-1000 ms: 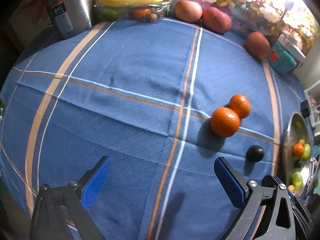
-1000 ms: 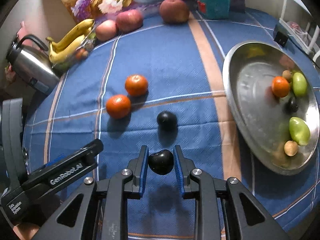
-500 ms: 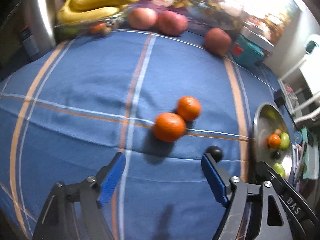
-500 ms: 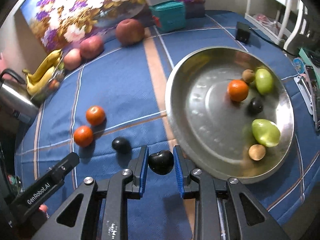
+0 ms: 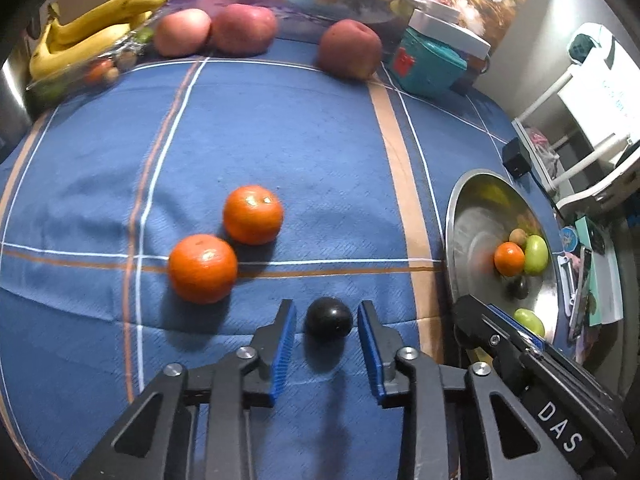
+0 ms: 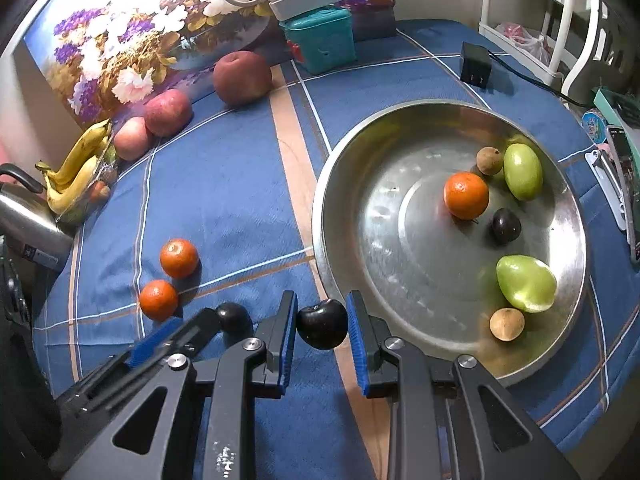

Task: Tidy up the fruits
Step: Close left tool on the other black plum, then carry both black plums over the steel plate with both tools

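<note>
My right gripper (image 6: 322, 328) is shut on a dark plum (image 6: 322, 324) and holds it above the cloth just left of the steel bowl (image 6: 340, 184). The bowl holds an orange (image 6: 466, 195), two green fruits, a dark plum and two small brown fruits. My left gripper (image 5: 327, 322) is open, its jaws on either side of a second dark plum (image 5: 328, 317) that lies on the blue cloth; it also shows in the right wrist view (image 6: 234, 317). Two oranges (image 5: 202, 268) (image 5: 253, 214) lie just beyond it to the left.
At the back are three red apples (image 5: 348, 54), bananas (image 5: 92, 36) on a clear tray, a teal box (image 5: 428, 64) and a flower picture. A steel kettle (image 6: 28, 220) stands at the far left. A black adapter (image 6: 474, 66) and its cable lie behind the bowl.
My left gripper has swung right and come down around the loose plum, its jaws narrowing. My right gripper has carried its plum toward the bowl.
</note>
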The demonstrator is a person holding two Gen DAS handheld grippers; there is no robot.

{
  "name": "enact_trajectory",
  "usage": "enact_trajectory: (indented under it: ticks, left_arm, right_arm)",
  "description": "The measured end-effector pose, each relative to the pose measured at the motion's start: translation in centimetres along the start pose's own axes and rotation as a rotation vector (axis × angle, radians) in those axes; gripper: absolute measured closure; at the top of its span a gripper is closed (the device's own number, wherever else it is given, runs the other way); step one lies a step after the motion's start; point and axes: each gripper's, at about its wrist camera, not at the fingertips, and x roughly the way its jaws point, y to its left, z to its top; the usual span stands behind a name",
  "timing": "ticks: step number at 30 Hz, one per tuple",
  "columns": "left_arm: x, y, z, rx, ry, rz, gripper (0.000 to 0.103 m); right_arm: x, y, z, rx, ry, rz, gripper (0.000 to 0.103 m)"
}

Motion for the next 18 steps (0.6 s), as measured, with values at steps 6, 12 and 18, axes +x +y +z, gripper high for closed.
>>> enact_trajectory:
  ticks: [6,12,18]
  left_arm:
    - [1.3,-1.0,0.0,0.009,0.016,0.021,0.071]
    - [2.3,-1.3,0.1,0.0,0.034,0.03,0.071]
    - [2.0,-1.6,0.2,0.01,0.028,0.034,0.076]
  right_arm:
    - [0.0,-0.2,0.4,0.017,-0.003,0.005,0.077]
    - [-0.1,-0.5,0.6,0.03,-0.006,0.005,0.077]
    - [-0.2,-0.7,0.7,0.042,-0.004,0.01,0.077]
